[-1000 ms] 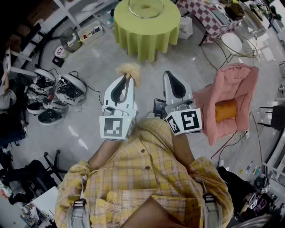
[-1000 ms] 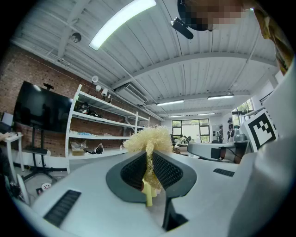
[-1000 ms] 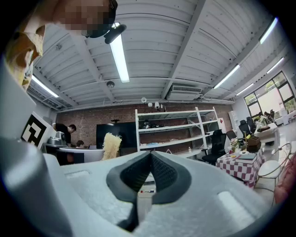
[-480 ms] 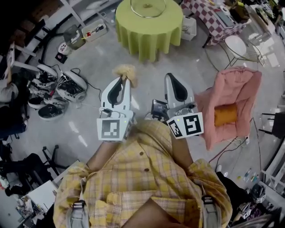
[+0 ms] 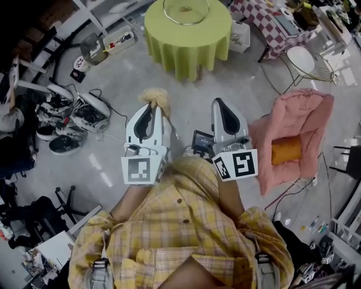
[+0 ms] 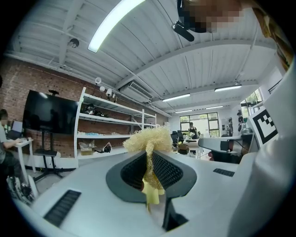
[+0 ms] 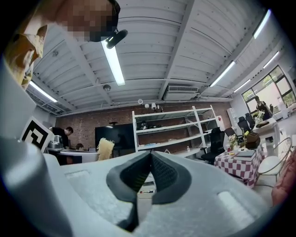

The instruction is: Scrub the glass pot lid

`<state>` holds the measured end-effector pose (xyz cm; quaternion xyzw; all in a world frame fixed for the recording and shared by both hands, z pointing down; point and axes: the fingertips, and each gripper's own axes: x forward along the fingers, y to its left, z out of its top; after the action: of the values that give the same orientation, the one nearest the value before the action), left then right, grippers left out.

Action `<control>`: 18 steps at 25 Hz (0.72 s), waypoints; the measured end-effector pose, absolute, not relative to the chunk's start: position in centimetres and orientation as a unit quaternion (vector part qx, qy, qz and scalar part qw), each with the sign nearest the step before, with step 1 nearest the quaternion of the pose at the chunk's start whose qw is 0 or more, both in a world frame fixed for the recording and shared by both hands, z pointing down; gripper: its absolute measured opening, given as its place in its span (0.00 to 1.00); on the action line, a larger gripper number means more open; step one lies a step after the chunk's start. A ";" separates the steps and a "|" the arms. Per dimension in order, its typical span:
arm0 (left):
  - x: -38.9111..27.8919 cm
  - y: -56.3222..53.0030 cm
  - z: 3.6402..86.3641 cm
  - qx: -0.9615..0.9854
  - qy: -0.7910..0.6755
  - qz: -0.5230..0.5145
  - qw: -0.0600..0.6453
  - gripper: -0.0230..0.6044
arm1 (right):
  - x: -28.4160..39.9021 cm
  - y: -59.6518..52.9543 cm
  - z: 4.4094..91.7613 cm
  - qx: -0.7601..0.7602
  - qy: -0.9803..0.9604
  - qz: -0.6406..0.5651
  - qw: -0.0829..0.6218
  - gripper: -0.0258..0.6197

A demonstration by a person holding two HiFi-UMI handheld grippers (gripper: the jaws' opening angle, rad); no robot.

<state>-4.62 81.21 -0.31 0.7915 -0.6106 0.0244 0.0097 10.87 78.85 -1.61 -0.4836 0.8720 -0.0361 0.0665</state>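
At twelve o'clock the green-draped round table (image 5: 189, 45) carries the glass pot lid (image 5: 186, 10), while mid-frame the left gripper (image 5: 151, 110) pinches a straw-coloured scrubber (image 5: 155, 96) and, at its three o'clock, the right gripper (image 5: 221, 104) is pressed together, empty.

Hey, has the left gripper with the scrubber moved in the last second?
Yes, slightly. In the head view the left gripper has drifted left, toward the sneakers, and a little away from the green table.
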 end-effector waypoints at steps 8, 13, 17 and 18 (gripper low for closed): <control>-6.5 74.9 1.0 0.800 -0.599 0.008 0.021 0.11 | 8.3 73.2 -0.6 -0.484 0.873 -0.027 0.054 0.04; -8.0 67.4 1.2 0.811 -0.585 0.002 0.020 0.11 | 6.1 66.5 -0.9 -0.484 0.874 -0.020 0.047 0.04; -9.9 60.2 -0.8 0.817 -0.576 0.001 0.026 0.11 | 4.3 59.9 -2.5 -0.500 0.865 -0.019 0.044 0.04; -10.2 58.4 -1.4 0.822 -0.568 -0.002 0.025 0.11 | 3.8 58.2 -3.1 -0.504 0.862 -0.019 0.045 0.04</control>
<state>-10.23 58.44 -1.40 0.8224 -0.5684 -0.0020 0.0252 3.82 58.24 -3.07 -0.5038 0.8625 -0.0187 0.0446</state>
